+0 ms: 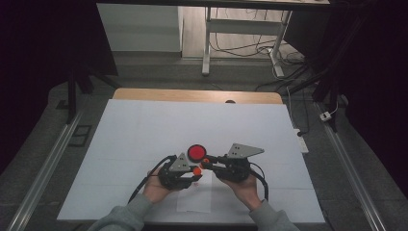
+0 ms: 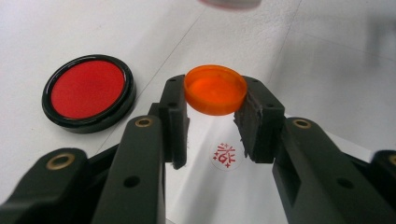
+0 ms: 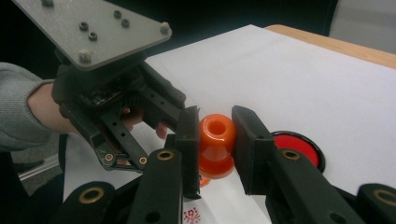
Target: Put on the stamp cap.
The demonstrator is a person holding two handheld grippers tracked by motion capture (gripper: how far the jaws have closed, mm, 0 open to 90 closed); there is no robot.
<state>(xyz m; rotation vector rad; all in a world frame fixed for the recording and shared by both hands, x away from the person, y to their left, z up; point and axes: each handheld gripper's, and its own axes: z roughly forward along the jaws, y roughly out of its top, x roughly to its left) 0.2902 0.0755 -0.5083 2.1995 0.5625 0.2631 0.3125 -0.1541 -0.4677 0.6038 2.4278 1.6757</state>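
I hold the left gripper near the table's near edge, left of centre; its jaws are clenched on the orange cap, a shallow round disc gripped at its rim between the two pads, lifted clear above the paper sheet. On that sheet, directly below the cap in the left gripper view, lies a red stamped mark. The right gripper sits just right of the left one, its tips pointing left toward it; its jaws are clenched on the orange stamp body, a waisted piece with a rounded hollow top and a flared foot, held by its upper part between the pads. In the high view the cap and the stamp body lie just beside each other, between the two grippers; I cannot tell whether they touch. The red ink pad, a round black-rimmed dish, rests open on the white table cover just beyond the tips, on the far side; in the left gripper view it lies to the left of the cap, apart from it.
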